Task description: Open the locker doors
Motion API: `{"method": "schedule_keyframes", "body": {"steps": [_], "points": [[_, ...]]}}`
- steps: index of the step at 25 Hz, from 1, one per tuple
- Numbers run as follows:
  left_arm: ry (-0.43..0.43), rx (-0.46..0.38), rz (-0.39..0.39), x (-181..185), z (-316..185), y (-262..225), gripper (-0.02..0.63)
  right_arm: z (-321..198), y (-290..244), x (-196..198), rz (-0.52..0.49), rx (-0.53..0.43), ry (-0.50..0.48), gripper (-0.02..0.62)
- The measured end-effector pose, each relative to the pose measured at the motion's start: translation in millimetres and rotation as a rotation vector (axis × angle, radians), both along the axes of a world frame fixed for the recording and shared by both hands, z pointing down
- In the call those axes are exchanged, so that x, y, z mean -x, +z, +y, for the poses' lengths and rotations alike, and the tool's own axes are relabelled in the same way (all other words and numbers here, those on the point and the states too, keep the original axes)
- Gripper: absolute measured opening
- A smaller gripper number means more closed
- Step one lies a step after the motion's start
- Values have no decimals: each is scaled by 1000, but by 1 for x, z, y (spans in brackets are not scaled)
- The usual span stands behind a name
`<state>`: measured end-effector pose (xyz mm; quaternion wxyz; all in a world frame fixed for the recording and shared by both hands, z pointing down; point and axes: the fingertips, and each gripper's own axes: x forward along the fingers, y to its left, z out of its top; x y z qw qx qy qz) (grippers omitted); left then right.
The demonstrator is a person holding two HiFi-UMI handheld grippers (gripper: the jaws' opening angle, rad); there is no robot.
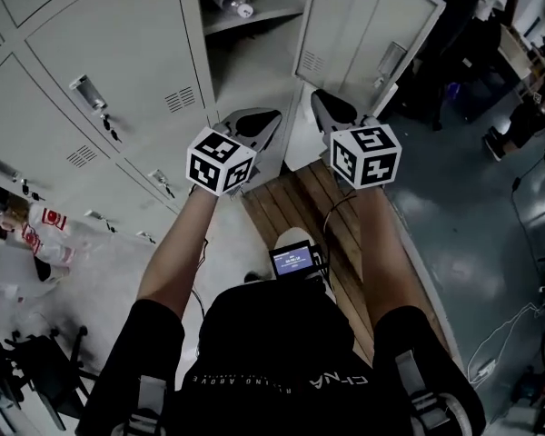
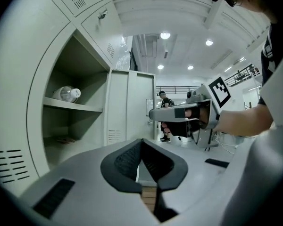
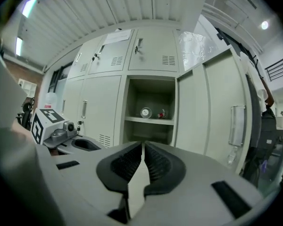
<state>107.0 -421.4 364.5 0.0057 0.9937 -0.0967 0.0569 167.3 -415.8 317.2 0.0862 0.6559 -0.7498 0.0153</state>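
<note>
The left hand-held gripper (image 1: 248, 123) and right hand-held gripper (image 1: 331, 107) are both closed and empty, facing grey lockers (image 1: 118, 53). One door (image 1: 363, 25) stands open; planks (image 1: 291, 203) cover the floor.

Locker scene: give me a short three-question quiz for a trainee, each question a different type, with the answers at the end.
1. True or false: the locker door beside the shelf stands open.
2. What lies on that shelf? A) a bottle B) a shoe C) a folded towel
3. Fill in: the jaws of the left gripper and the right gripper are ____, with nothing between them.
Key: 1 true; 2 A; 3 shut.
</note>
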Motion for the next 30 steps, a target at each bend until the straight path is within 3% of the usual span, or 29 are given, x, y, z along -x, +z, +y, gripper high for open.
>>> {"method": "schedule_keyframes", "body": {"steps": [7, 12, 21, 30], "points": [[-44, -5, -55, 57, 18, 8, 20, -15, 13, 61, 24, -1, -112, 43], [-76, -14, -102, 81, 45, 19, 20, 3, 23, 90, 32, 4, -171, 42], [-157, 53, -42, 60, 130, 21, 20, 112, 27, 50, 49, 20, -183, 43], [-267, 72, -97, 54, 240, 40, 20, 223, 41, 29, -29, 14, -191, 43]]}}
